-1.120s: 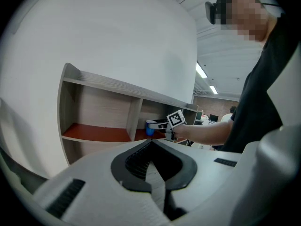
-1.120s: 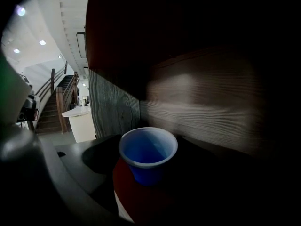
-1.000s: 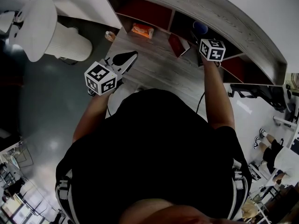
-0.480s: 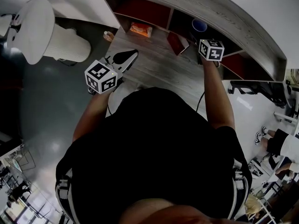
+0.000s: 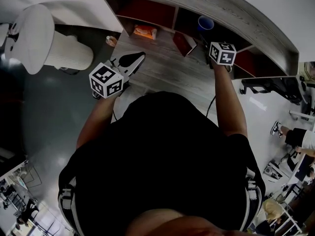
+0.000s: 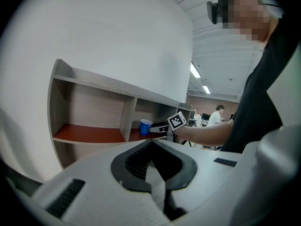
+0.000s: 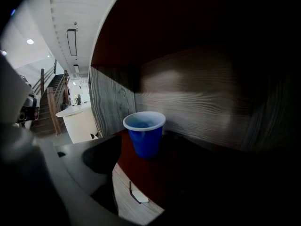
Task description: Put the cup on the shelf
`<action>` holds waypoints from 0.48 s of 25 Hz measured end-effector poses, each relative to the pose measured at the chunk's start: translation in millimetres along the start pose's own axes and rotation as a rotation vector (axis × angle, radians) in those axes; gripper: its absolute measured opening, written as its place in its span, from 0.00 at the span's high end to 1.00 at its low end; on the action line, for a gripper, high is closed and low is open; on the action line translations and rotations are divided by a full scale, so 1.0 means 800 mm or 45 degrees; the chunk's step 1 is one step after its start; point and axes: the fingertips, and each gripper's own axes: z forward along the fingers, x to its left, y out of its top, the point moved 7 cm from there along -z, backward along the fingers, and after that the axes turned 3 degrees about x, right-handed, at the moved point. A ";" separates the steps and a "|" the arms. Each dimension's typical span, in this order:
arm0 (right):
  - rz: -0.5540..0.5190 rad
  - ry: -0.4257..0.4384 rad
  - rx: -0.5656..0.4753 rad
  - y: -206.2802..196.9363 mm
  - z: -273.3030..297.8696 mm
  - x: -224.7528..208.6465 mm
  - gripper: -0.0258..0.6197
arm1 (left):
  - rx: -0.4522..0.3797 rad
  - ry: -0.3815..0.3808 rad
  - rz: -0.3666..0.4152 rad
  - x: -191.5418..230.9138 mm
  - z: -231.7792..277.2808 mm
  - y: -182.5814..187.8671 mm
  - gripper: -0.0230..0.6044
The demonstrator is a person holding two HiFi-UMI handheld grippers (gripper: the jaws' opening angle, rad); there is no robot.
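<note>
cup (image 7: 144, 136) upright on shelf (image 7: 141, 178), set back from edge

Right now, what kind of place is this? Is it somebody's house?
Probably an office or workshop, not a house. Long strip ceiling lights run overhead, a person in a white shirt is far across the room, and the blue plastic cup stands in a grey wood-grain shelf unit with red boards.
</note>
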 end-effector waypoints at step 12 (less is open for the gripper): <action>0.067 -0.039 -0.023 -0.013 -0.059 0.002 0.52 | 0.020 -0.105 0.045 -0.009 0.004 0.004 0.94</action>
